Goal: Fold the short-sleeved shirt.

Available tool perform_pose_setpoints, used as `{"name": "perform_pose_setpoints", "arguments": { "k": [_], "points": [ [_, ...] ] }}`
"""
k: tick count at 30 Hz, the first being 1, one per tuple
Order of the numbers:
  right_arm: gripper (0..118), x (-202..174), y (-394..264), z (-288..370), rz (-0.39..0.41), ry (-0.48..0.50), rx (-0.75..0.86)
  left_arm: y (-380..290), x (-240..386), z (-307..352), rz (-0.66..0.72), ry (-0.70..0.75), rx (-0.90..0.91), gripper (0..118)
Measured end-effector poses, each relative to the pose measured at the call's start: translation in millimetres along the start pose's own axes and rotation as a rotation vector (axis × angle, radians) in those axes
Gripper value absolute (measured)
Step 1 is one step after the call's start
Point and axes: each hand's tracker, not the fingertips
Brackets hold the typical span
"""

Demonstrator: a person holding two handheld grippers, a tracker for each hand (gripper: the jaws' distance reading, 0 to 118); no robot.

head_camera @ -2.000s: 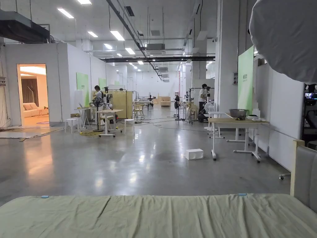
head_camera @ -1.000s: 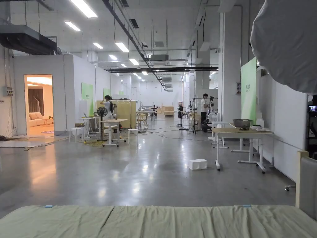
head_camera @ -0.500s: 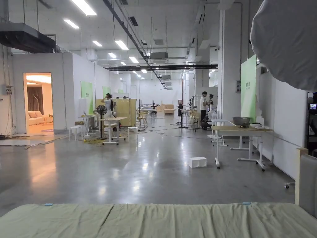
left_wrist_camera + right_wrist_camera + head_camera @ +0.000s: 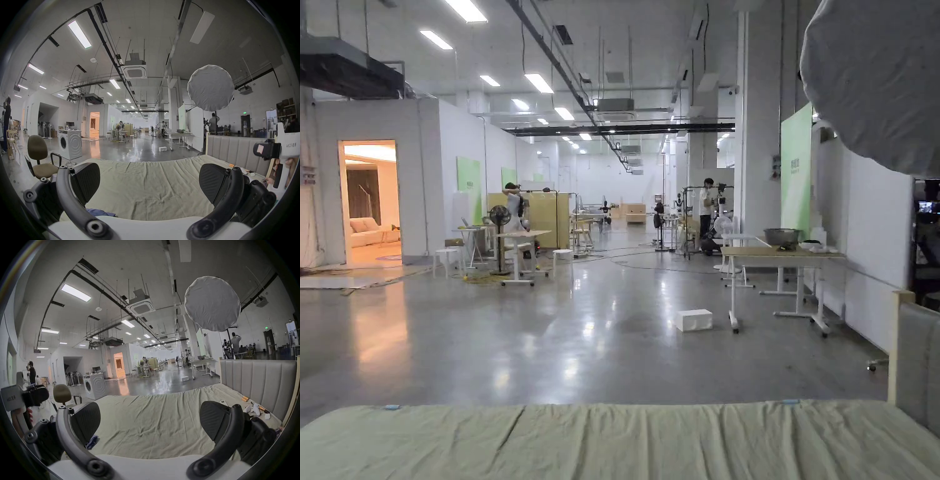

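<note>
Showing left hand-held gripper (image 4: pixel 149 183) and right hand-held gripper (image 4: pixel 150 421), jaws wide apart, holding nothing, above pale green bed sheet (image 4: pixel 625 440). Crumpled blue short-sleeved shirt (image 4: pixel 101 212) at lower left of both gripper views, partly hidden. Grey padded headboard (image 4: pixel 259 379) at right.

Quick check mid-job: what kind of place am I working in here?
Probably a large indoor studio or lab hall: a bed stands on open concrete floor beside a washing machine, with worktables and a diffuser lamp.
</note>
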Motion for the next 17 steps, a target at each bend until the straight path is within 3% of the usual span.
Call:
{"name": "perform_pose_setpoints", "arguments": {
  "k": [7,17],
  "points": [
    [118,-7.6,-1.3,-1.0,0.06,0.007,-0.01,-0.8,2.1,-2.3,-0.012,-0.007,-0.011,118],
    [118,-5.2,-3.4,-3.0,0.068,-0.009,-0.027,-5.6,2.4,-8.2,-0.006,-0.011,-0.034,118]
  ]
}}
